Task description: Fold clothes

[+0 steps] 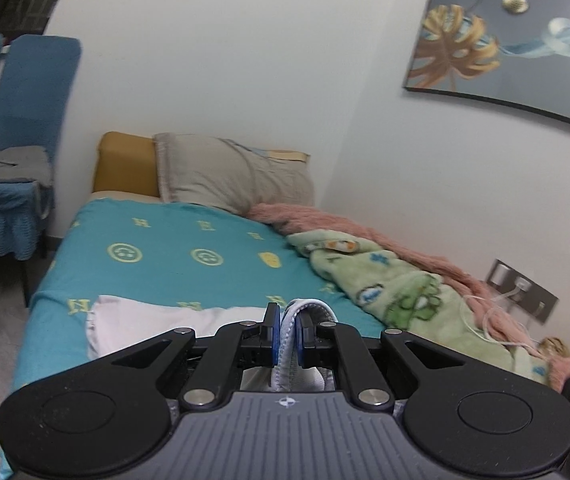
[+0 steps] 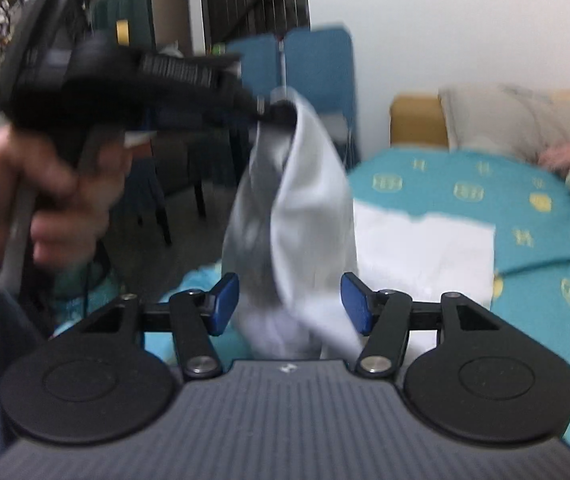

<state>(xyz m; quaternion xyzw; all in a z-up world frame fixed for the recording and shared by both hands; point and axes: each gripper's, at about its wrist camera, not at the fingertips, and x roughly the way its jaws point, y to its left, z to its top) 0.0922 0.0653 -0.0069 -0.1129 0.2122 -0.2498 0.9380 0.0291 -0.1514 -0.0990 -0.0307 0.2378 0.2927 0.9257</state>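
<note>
My left gripper (image 1: 288, 332) is shut on the hem of a pale grey-white garment (image 1: 309, 312). In the right wrist view the left gripper (image 2: 281, 114) holds that garment (image 2: 309, 208) up so it hangs down above the bed edge. My right gripper (image 2: 289, 300) is open, its blue pads (image 2: 225, 300) on either side of the hanging cloth's lower part without pinching it. A white cloth (image 2: 425, 248) lies flat on the teal bedsheet (image 2: 465, 184); it also shows in the left wrist view (image 1: 145, 320).
A beige pillow (image 1: 229, 172), a pink blanket (image 1: 325, 220) and a green cartoon blanket (image 1: 397, 284) lie along the wall side of the bed. Blue chairs (image 1: 25, 92) stand left of the bed. A wall socket with a white cable (image 1: 521, 288) is at right.
</note>
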